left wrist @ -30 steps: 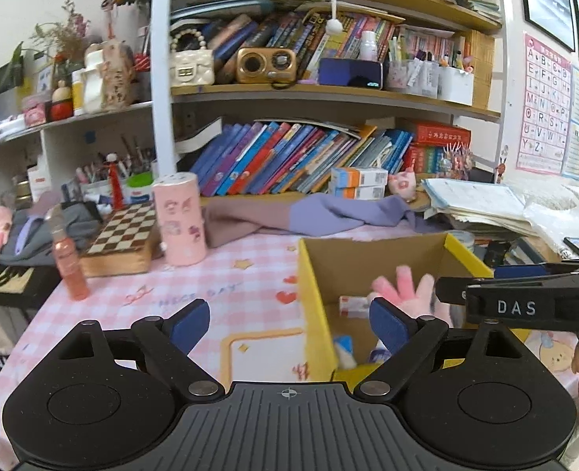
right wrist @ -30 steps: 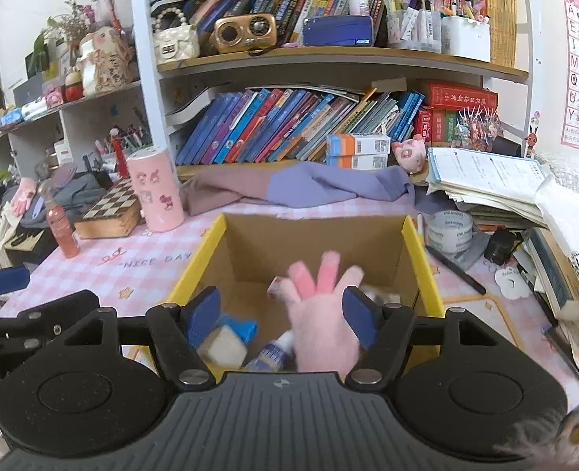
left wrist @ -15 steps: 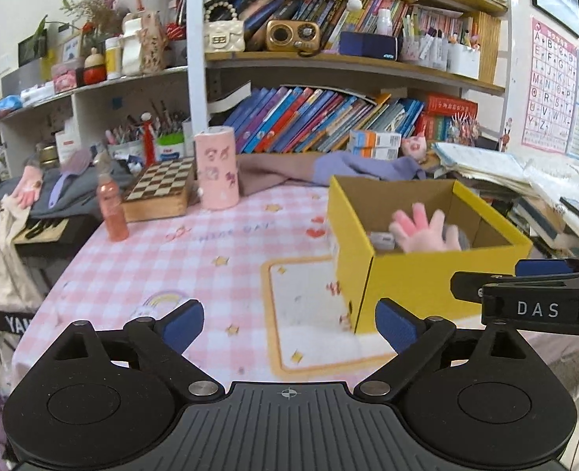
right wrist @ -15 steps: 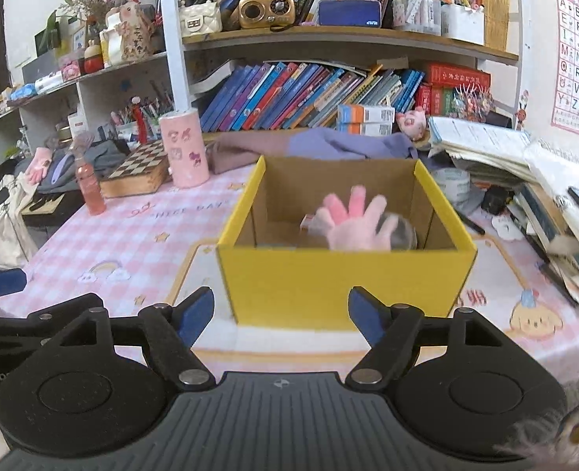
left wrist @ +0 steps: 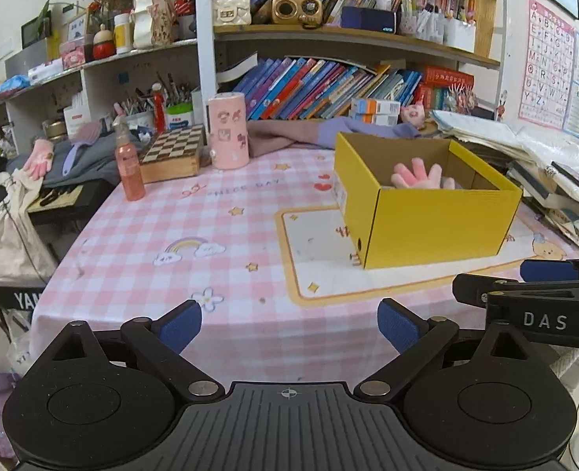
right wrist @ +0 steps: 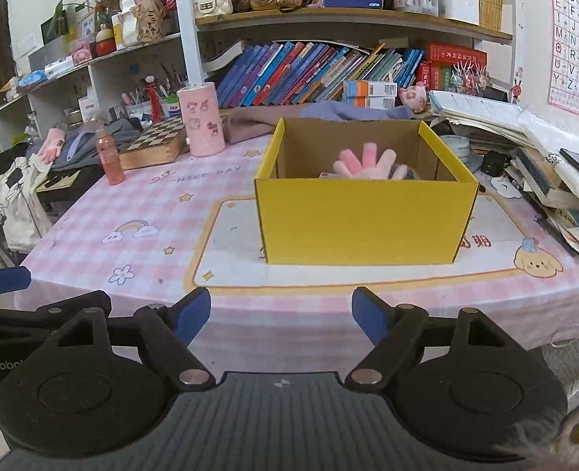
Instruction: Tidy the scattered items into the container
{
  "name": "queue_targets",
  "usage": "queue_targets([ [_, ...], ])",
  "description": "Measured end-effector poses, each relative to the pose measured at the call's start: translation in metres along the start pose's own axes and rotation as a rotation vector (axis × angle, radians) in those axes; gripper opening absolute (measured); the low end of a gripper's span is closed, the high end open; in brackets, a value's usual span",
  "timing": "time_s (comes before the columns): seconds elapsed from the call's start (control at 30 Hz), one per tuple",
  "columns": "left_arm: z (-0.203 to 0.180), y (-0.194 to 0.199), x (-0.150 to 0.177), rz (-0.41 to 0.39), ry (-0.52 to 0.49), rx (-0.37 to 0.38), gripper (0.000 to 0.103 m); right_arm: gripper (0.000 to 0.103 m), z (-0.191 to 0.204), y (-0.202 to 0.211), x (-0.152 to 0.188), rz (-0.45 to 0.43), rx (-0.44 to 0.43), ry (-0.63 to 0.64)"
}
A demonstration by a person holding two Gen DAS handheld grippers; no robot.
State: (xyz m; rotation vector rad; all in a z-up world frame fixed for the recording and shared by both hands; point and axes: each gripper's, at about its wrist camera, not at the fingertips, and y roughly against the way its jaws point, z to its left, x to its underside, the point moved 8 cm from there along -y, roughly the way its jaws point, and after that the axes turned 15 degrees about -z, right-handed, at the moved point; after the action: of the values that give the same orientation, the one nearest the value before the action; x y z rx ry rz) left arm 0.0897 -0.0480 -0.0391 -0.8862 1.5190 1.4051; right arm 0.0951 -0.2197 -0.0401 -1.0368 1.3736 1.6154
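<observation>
On pink checked tablecloth (right wrist: 140, 200), yellow box (right wrist: 362, 223), bookshelves (right wrist: 328, 66)

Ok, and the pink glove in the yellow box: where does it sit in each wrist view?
Left wrist: the pink glove shows right of centre, fingers poking above the near wall of the yellow box.
Right wrist: the pink glove shows just above centre, inside the yellow box, which faces the camera squarely.
Shared landmark: the pink canister stands beside the chessboard box, left of the yellow box in both views.

Black left tongs (left wrist: 288, 327), blue pads, silver screws, right tongs (right wrist: 281, 314) alike
</observation>
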Motion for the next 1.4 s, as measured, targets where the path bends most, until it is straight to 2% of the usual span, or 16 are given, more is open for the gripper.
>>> queue_targets([
  [0.47,0.014,0.005,0.016,0.073,0.015,-0.037,0.103,0.090,0.008,0.008,0.009,0.027,0.011,0.014],
  [1.4,0.009,0.000,0.023,0.109,0.000,-0.039,0.103,0.092,0.003,0.003,0.014,0.054,0.037,0.026],
])
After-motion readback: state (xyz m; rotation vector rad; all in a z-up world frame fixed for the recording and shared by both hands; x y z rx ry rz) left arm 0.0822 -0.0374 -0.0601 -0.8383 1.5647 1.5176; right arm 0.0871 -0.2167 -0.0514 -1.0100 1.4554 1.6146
